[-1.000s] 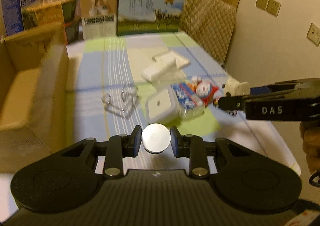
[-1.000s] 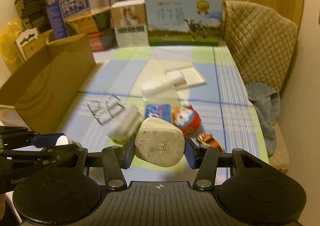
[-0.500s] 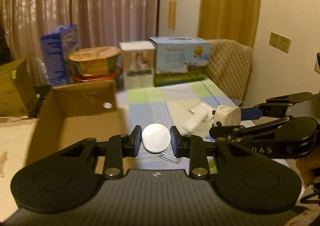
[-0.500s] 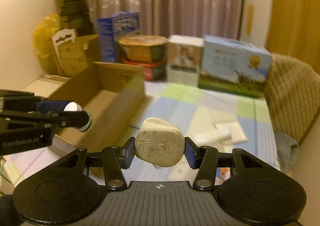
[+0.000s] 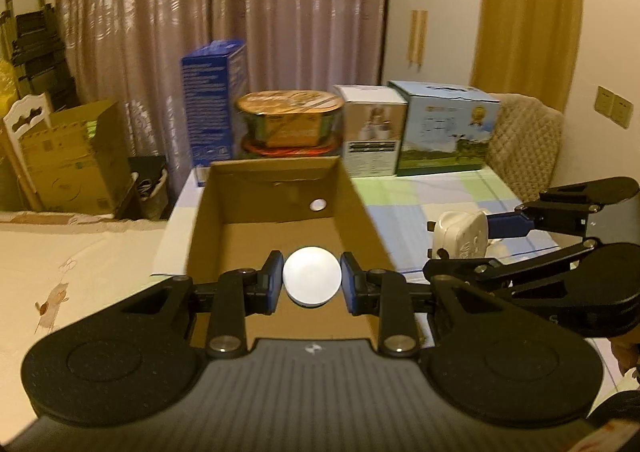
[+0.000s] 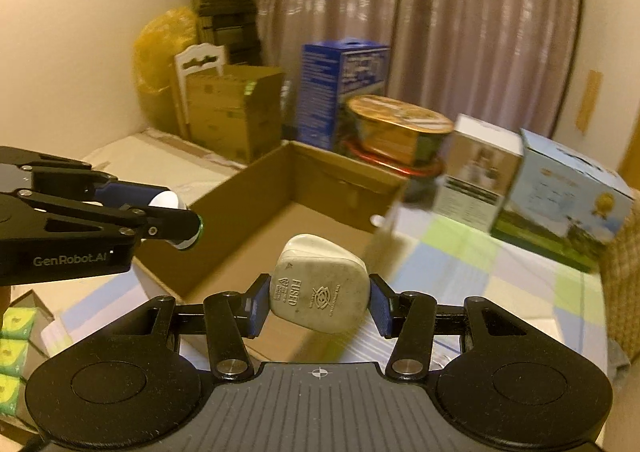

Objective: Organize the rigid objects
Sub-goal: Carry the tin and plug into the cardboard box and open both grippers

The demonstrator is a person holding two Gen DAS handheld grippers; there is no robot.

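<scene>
Left hand-held gripper (image 5: 312, 284) pinches a light, slick white puck (image 5: 312, 282) edgewise above the cardboard box (image 5: 280, 228); right hand-held gripper (image 6: 318, 302) clamps a hard fused plug (image 6: 318, 284) by its flanks at 3 o'clock.

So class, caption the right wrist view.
Right gripper holds a fused plug above the open cardboard box.

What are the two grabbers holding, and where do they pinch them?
The left gripper pinches a white round disc by its opposite edges. The right gripper pinches a white fused plug by its two sides, over the cardboard box.
</scene>
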